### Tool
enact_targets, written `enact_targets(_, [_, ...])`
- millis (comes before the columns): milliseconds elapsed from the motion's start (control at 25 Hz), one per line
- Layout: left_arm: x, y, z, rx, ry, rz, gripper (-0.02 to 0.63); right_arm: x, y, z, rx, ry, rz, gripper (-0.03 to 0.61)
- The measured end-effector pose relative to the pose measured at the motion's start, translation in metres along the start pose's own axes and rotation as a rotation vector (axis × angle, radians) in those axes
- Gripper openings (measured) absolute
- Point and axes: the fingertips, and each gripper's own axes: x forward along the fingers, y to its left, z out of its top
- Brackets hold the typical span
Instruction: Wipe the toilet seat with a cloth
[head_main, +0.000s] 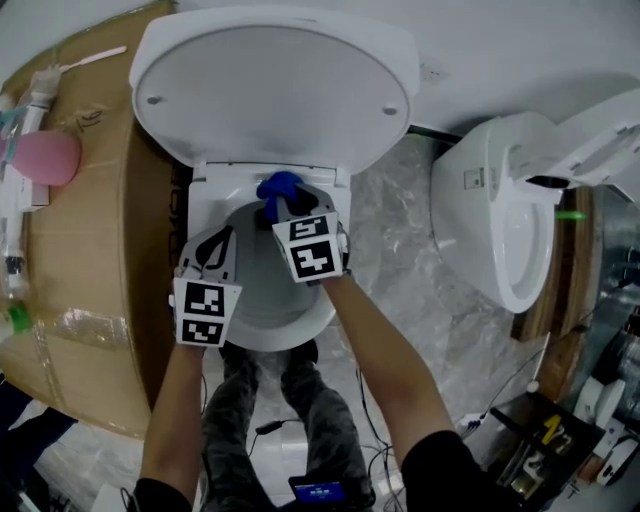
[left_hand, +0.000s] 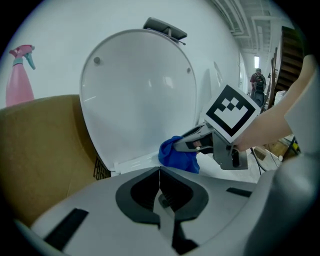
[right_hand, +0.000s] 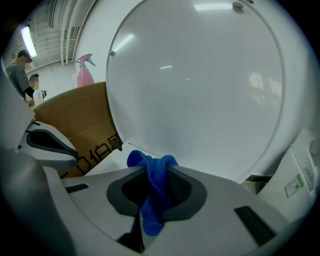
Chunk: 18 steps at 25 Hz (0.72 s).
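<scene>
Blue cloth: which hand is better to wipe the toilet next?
Right. The right gripper is shut on the blue cloth at the back edge of the toilet. The left gripper is shut and empty.

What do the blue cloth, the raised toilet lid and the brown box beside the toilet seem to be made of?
The blue cloth: soft fuzzy fabric, likely microfiber; it bunches and hangs limp. The toilet lid: smooth glossy white plastic, probably; it mirrors lights. The box: matte brown cardboard, taped seams.

Right gripper clamped on a blue cloth.
Raised toilet lid fills the background; cardboard box and pink spray bottle at left.
</scene>
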Motion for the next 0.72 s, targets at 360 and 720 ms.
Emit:
enact_targets(360, [0.01,0.028,-0.026,-0.077,0.005,0.04,0.012,0.054,0.014,-0.005,-0.044,0.041,0.013,0.061])
enact_targets(720, [0.006,0.056,-0.057,-0.153,0.011,0.099,0.012,0.077,0.047,0.002,-0.146,0.017,0.073,0.061])
